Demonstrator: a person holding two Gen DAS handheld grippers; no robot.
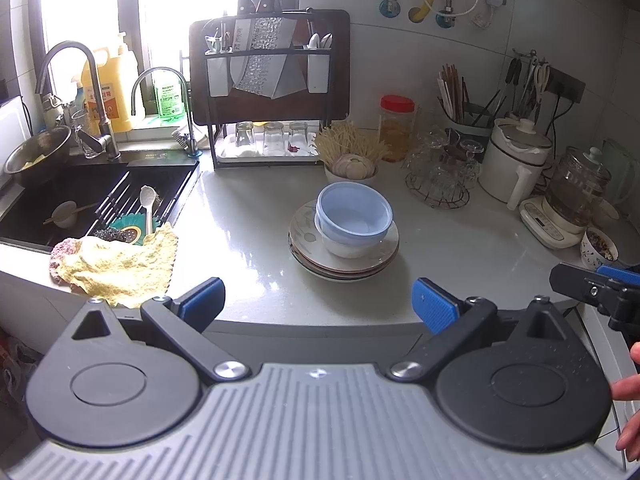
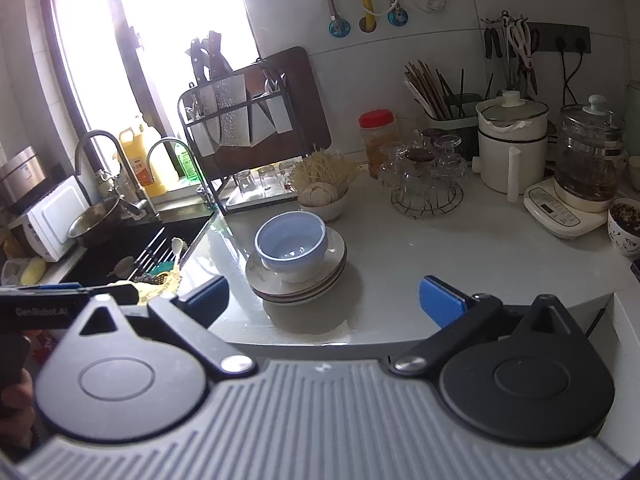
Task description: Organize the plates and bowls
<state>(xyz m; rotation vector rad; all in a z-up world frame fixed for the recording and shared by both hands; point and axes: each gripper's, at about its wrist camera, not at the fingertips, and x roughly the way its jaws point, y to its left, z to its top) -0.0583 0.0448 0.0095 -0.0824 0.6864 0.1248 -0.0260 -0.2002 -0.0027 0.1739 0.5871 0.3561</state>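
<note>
1. Blue bowl (image 1: 354,216) is nested in a white bowl (image 1: 348,246), and both sit on a short stack of plates (image 1: 344,258) roughly mid-counter. That pile is the whole job as far as I can see.

2. Left gripper (image 1: 318,304): jaws spread wide, nothing between the blue pads, hanging just off the near edge of the countertop (image 1: 248,232). The stack lies straight ahead and a touch to the right of its centre line.

3. Right gripper (image 2: 324,304): also wide open and empty, same deal, parked off the counter edge. From its camera the blue bowl (image 2: 291,242) and plates (image 2: 296,280) sit ahead and to the left of centre.

4. So the pile is between the two grippers, each one angled down toward it. Honestly neither looks clearly closer, though the stack seems a bit nearer in the right wrist view.

5. Bowls are round, so no long axis to line up. My guess is whichever hand goes just needs a rim between its pads.
</note>
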